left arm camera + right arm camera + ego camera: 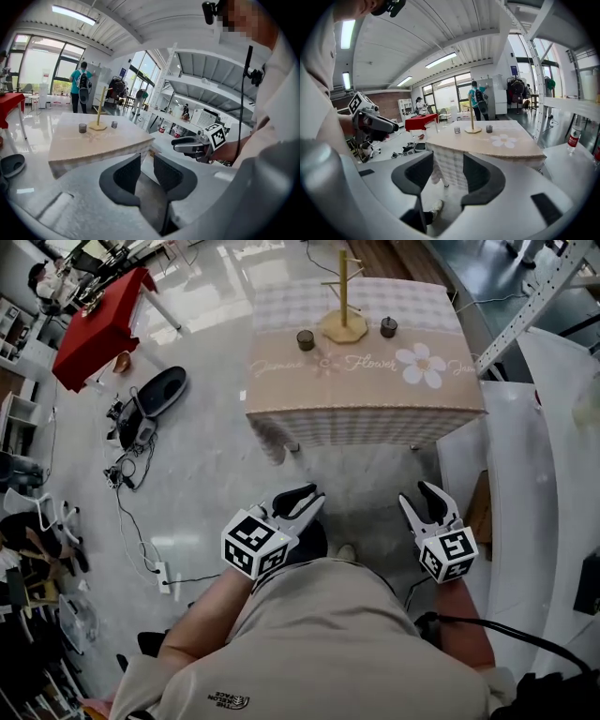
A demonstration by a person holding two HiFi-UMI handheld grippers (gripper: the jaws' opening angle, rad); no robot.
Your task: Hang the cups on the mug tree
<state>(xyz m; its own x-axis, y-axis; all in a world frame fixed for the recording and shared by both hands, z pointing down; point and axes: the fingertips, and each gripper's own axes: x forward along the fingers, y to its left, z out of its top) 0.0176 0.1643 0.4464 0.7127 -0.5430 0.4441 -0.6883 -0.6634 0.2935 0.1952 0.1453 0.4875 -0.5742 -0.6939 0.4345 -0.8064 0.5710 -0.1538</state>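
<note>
Facing the tabletop (366, 390), we hold the left hand-held gripper (309, 502) and right hand-held gripper (417, 495) released, empty; a cup (306, 339) and a second cup (388, 327) flank the mug tree (344, 296).

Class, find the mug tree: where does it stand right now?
In the head view, the mug tree stands mid-table, between the left cup and the right cup.

Mug tree (343, 298) pale wood; table cover (366, 395) matt cloth; floor (202, 470) glossy; cups (306, 339) possibly glass.
</note>
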